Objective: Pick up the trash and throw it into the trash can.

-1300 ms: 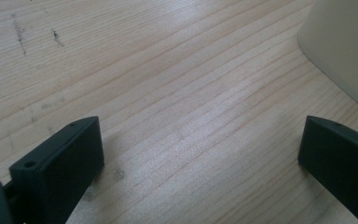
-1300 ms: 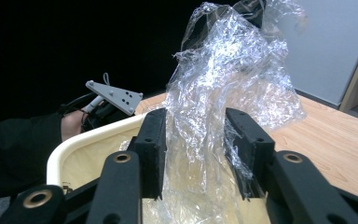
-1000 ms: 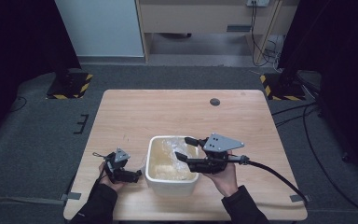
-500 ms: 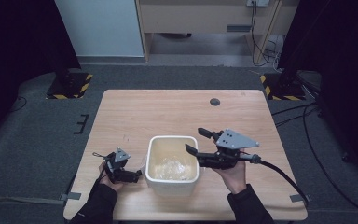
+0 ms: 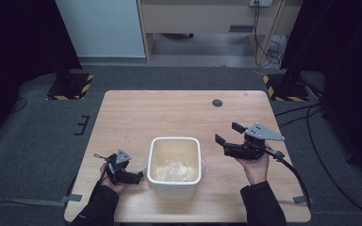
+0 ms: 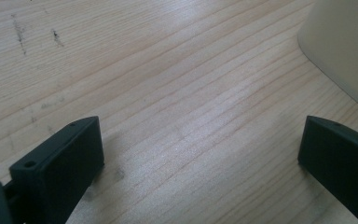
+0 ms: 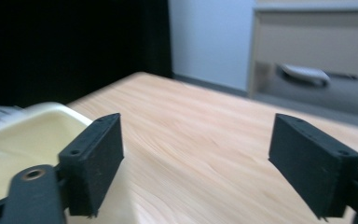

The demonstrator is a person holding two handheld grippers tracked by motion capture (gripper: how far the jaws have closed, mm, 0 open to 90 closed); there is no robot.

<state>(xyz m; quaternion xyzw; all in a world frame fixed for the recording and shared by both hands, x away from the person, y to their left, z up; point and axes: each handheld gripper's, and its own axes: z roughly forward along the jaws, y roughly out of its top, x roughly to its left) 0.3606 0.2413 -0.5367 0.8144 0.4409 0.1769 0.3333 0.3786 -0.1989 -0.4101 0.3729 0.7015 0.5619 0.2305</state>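
Observation:
A cream square tub (image 5: 152,159) stands near the table's front edge, with a crumpled clear plastic piece (image 5: 173,169) lying inside it. My left gripper (image 5: 140,175) rests low on the wood just left of the tub. In the left gripper view the left gripper (image 6: 200,140) is open over bare wood, and the tub's corner (image 6: 345,46) shows at the upper right. My right gripper (image 5: 229,133) is held above the table to the right of the tub. The right gripper (image 7: 196,140) is open with nothing between its jaws, and the tub's rim (image 7: 37,114) lies beyond its left jaw.
The wooden table (image 5: 169,113) has a small dark round hole (image 5: 217,102) at its far right. Cables (image 5: 306,183) trail off the right side. Beyond the far edge stand a wooden cabinet (image 5: 207,19) and black-and-yellow striped floor bases (image 5: 70,87).
My right gripper has drawn back from over the tub to the right and now hangs beside it. The clear plastic lies in the tub. The left gripper has not moved.

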